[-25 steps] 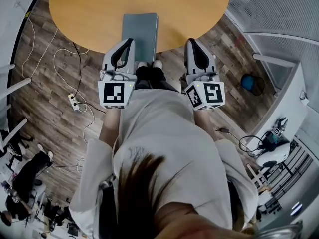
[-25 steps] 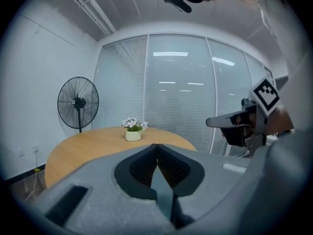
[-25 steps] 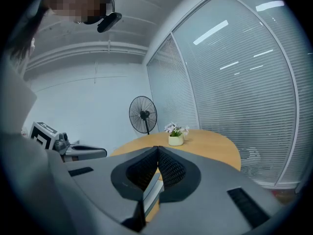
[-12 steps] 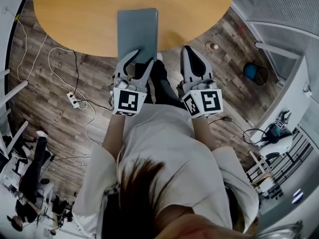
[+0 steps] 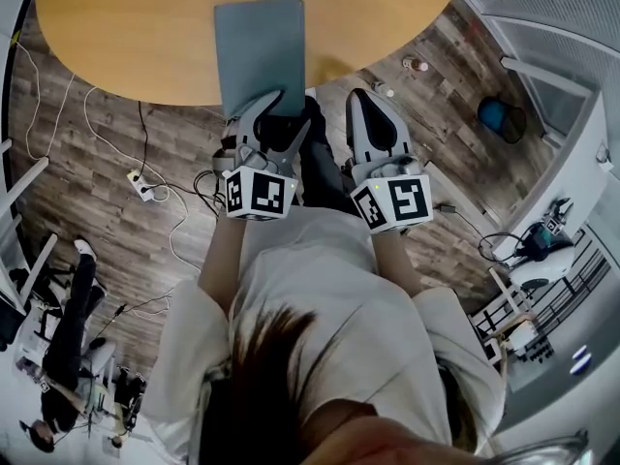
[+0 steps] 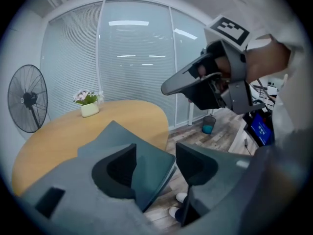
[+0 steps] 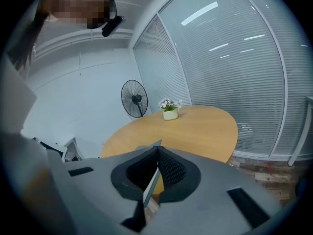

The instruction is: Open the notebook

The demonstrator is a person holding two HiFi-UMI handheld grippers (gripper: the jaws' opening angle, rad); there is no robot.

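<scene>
A closed grey-blue notebook point(image 5: 257, 51) lies on the round wooden table point(image 5: 126, 37), reaching its near edge. My left gripper point(image 5: 291, 109) stands open at that near edge, and its jaws have just been opening. In the left gripper view the notebook's point(image 6: 110, 133) near corner lies between the spread jaws of the left gripper point(image 6: 156, 153), with neither pad pressing on it. My right gripper point(image 5: 366, 100) is shut, beside the notebook on the right and off the table's edge, over the floor. In the right gripper view its jaws point(image 7: 157, 151) meet, holding nothing.
A small white pot with flowers point(image 7: 169, 110) stands at the table's far side. A standing fan point(image 6: 27, 99) and blinds behind glass walls lie beyond. Cables and a power strip point(image 5: 140, 182) lie on the wooden floor at left, and a blue bin point(image 5: 499, 116) sits at right.
Both grippers have moved forward towards the table. The left jaws went from shut to wide open and now straddle the notebook's near corner. The right jaws stayed shut.
</scene>
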